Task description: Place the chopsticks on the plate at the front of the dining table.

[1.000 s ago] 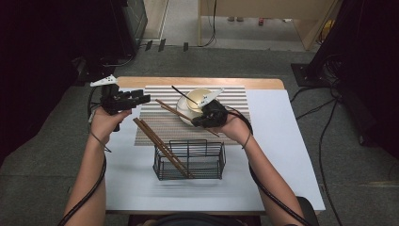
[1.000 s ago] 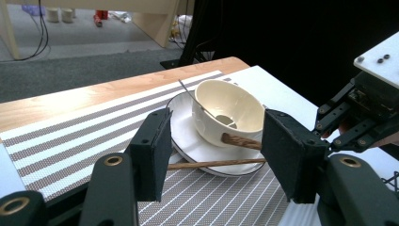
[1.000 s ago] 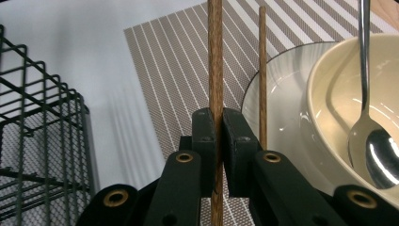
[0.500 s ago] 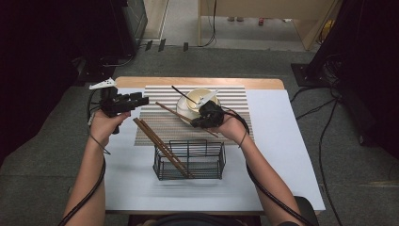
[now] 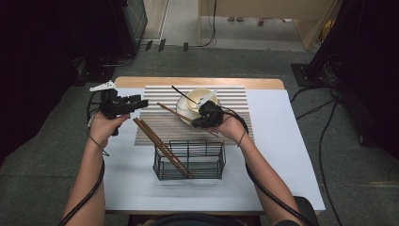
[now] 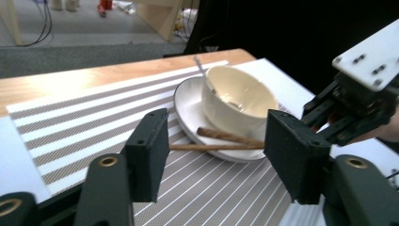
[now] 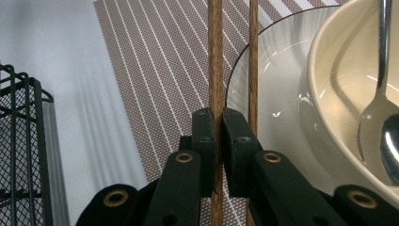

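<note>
across the rim of the plate (image 7: 282, 89) lie two chopsticks; your right gripper (image 7: 219, 141) is clenched on one chopstick (image 7: 215, 56), its mate (image 7: 253, 61) just beside. it looks light, stiff and slick, so grip near the middle. your left gripper (image 6: 221, 155) is spread, its jaws just widened, holding nothing.

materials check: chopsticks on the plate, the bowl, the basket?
Chopsticks: look like wood, brown with visible grain, matte. Bowl: probably glazed ceramic, cream and glossy with reflections, though melamine is possible. Basket: thin dark wire grid, likely coated metal, see-through sides.
</note>
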`<state>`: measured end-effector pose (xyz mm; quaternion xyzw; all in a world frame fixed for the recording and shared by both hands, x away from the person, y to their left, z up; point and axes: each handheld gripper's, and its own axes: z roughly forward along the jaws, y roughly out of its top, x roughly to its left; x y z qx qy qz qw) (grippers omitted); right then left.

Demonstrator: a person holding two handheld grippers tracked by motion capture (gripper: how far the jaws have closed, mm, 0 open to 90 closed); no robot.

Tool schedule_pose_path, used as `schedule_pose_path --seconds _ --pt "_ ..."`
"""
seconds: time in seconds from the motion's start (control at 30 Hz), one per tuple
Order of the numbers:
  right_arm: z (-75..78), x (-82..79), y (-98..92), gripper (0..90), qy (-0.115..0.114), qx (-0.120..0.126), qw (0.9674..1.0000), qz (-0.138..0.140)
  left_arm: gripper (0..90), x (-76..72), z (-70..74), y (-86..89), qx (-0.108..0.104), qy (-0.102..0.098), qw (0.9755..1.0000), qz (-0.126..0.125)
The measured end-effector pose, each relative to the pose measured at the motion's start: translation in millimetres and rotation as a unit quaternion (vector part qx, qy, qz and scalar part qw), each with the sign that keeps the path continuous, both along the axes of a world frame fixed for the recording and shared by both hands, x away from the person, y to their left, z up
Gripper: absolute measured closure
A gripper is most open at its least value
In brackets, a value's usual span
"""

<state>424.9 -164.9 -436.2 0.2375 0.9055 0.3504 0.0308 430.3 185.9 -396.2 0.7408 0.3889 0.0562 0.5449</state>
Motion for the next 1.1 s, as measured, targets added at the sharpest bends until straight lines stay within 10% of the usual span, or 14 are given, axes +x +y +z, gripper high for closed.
schedule_pose_path --seconds 0.67,1.1 --pt "-4.0 4.1 -0.1 85.6 0.007 -0.006 0.9999 -0.006 39.7 4.1 -37.4 -20.9 0.077 0.015 0.9969 -0.006" --pt "-9.0 7.3 0.9 85.5 0.011 -0.012 0.9998 -0.008 40.6 4.3 -48.8 -37.2 0.083 0.024 0.996 -0.023"
